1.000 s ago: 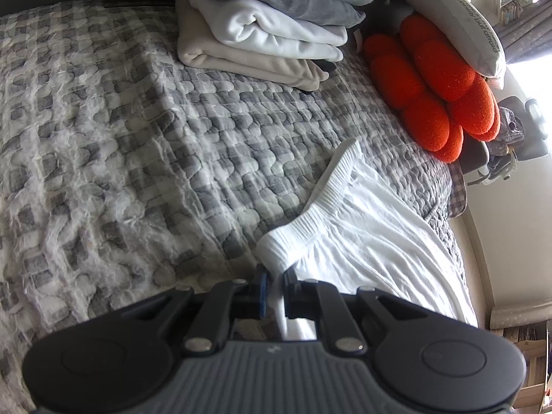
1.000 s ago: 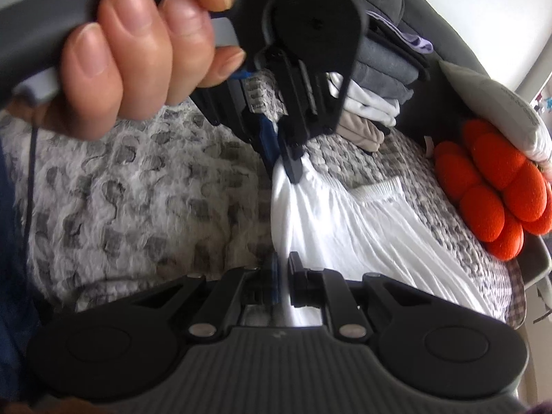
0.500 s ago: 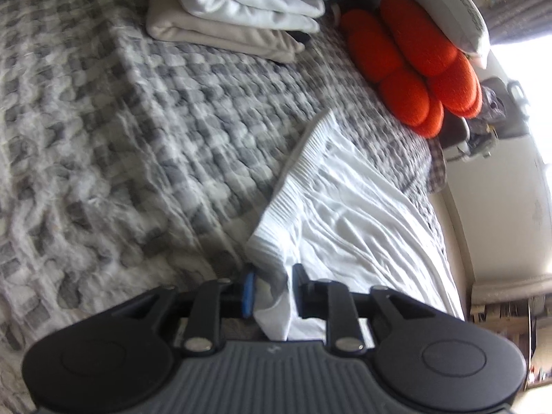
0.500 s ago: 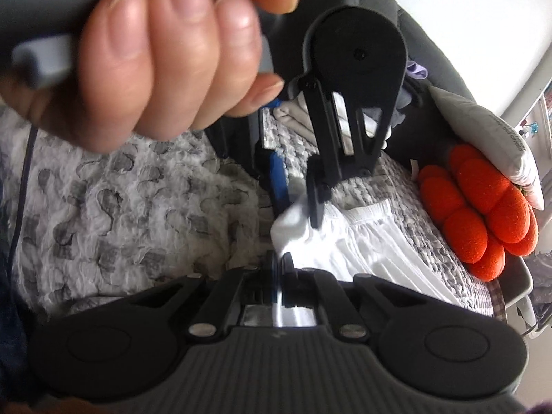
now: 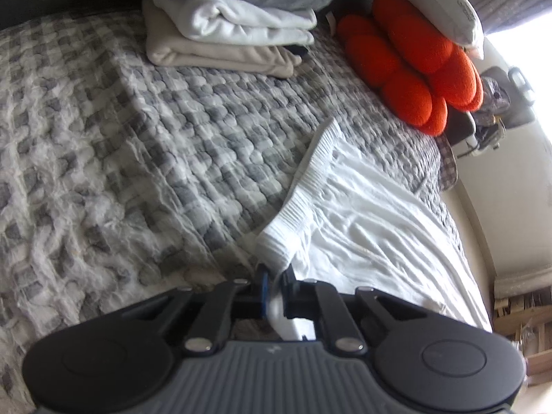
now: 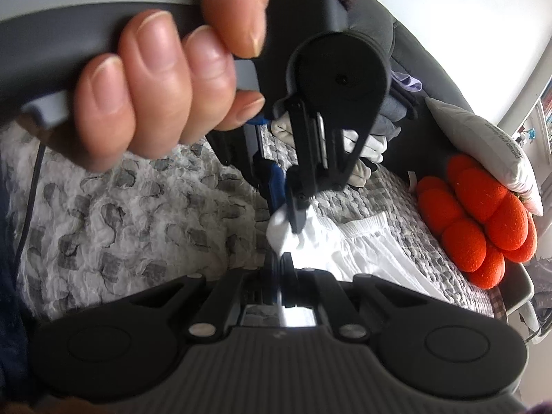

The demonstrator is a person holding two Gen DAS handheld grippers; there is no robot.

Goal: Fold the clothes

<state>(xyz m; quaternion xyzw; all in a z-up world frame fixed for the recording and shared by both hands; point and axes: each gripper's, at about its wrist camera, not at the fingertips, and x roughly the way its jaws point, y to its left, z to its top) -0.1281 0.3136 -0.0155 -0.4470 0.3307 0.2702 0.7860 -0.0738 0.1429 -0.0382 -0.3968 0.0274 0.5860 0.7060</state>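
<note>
A white garment with a ribbed waistband lies spread on the grey checked quilt. My left gripper has the waistband's near corner between its jaws, which are closing onto the cloth. In the right wrist view that same left gripper hangs from a person's hand and pinches the bunched white corner. Just below it my right gripper is shut on the garment's edge, with white fabric running away to the right.
A stack of folded clothes sits at the far side of the bed. An orange lumpy cushion and a white pillow lie at the far right. The bed's right edge drops to a pale wall.
The left jaws spread briefly around the waistband corner and have come together on it again. The right jaws narrowed onto the fabric edge. Both hands stayed nearly in place.
</note>
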